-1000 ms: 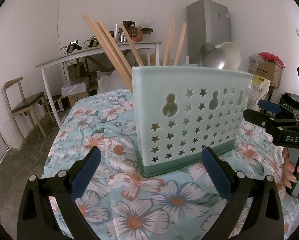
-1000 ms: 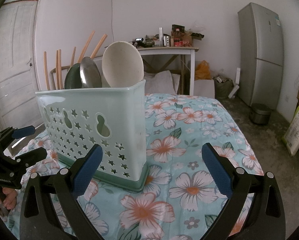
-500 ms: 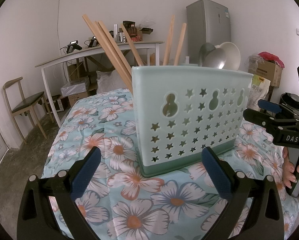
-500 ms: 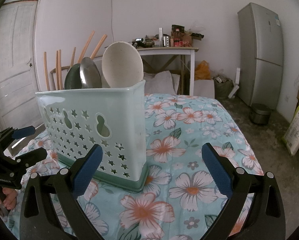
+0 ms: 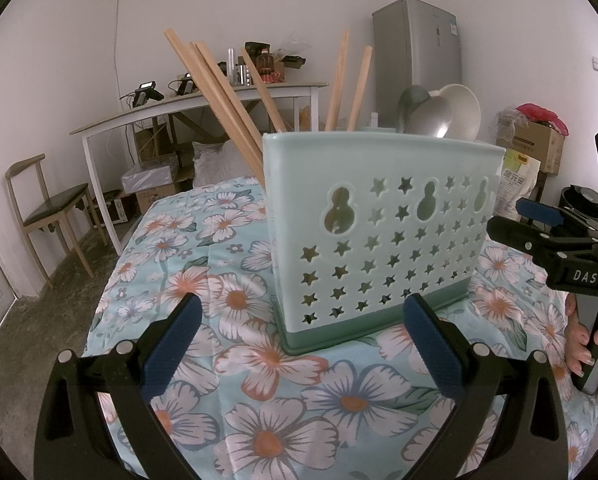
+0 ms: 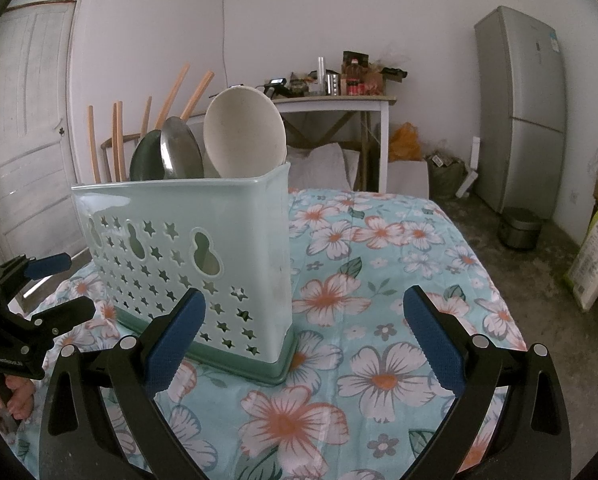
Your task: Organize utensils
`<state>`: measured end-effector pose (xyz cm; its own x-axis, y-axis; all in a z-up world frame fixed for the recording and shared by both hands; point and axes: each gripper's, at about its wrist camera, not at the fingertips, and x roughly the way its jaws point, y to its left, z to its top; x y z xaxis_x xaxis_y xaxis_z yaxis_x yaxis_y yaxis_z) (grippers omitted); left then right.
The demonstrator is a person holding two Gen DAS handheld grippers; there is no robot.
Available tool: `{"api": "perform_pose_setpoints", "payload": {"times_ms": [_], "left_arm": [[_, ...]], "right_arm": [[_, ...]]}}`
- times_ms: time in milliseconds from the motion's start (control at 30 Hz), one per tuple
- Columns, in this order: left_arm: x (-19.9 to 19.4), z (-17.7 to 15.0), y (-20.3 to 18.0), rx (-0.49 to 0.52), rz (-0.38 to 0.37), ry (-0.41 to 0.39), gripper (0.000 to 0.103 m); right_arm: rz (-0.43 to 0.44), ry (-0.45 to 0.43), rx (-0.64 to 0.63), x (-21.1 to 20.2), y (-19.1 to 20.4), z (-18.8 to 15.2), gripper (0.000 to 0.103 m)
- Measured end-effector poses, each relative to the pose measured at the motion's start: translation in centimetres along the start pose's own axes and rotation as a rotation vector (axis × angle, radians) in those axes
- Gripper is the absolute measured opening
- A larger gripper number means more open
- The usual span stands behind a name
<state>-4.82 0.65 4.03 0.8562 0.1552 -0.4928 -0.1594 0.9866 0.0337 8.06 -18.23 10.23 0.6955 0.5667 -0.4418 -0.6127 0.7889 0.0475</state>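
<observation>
Pale-green plastic, the utensil holder [image 5: 383, 236] is seen upright mid-table on the floral tablecloth [image 6: 379, 376], chopsticks [image 5: 223, 92] and spoons [image 6: 203, 148] stood inside, directly ahead of the empty, spread left gripper [image 5: 299, 344], while the right gripper [image 6: 303, 340], likewise spread and empty, is offset toward its spoon end.

Left gripper [image 5: 299, 344]: held spread, empty, before the caddy | caddy [image 5: 383, 232]: set upright on floral cloth [image 5: 203, 280] | chopsticks [image 5: 219, 84], spoons [image 5: 439, 114]: stood inside | right gripper [image 5: 539, 228]: seen at right edge, gripped by a hand [image 5: 591, 340]
</observation>
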Motion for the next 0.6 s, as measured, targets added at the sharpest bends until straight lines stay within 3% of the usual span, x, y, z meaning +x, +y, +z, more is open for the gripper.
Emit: {"api": "perform_pose_setpoints", "payload": {"times_ms": [600], "left_arm": [[0.0,0.09,0.05,0.002,-0.001,0.0,0.099]], "right_arm": [[0.0,0.0,0.0,-0.01,0.01,-0.04,0.095]]}}
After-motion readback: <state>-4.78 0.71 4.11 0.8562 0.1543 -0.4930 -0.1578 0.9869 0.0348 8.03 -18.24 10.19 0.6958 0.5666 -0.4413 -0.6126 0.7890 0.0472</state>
